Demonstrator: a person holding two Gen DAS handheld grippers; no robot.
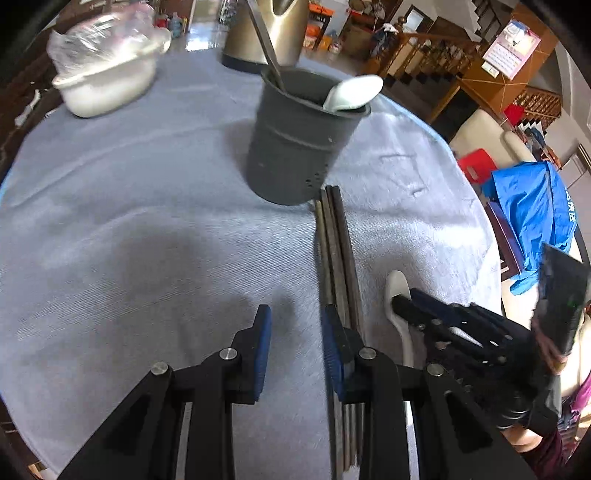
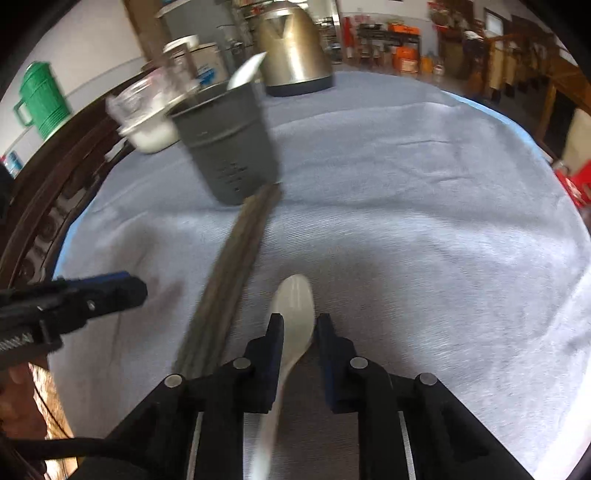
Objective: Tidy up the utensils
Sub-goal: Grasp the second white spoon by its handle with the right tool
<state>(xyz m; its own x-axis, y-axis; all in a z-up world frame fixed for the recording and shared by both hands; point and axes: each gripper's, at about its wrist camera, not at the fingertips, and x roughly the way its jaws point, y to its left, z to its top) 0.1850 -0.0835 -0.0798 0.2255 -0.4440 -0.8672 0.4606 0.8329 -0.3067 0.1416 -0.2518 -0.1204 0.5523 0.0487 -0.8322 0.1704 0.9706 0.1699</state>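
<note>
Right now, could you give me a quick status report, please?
Left gripper open, empty. Right gripper straddling white spoon, not clamped. Chopsticks beside it. Holder unobstructed.

2 white spoons, 1 grey holder, 1 chopstick bundle, 1 kettle, 1 white bowl.

We see a round table of dark brown wood, covered by a pale grey-blue cloth. On the cloth stand a dark grey plastic utensil cup, a brass-coloured metal kettle behind it and a white bowl wrapped in clear plastic. A bundle of dark chopsticks lies touching the cup's base, and a white ceramic spoon rests just beside them.
</note>
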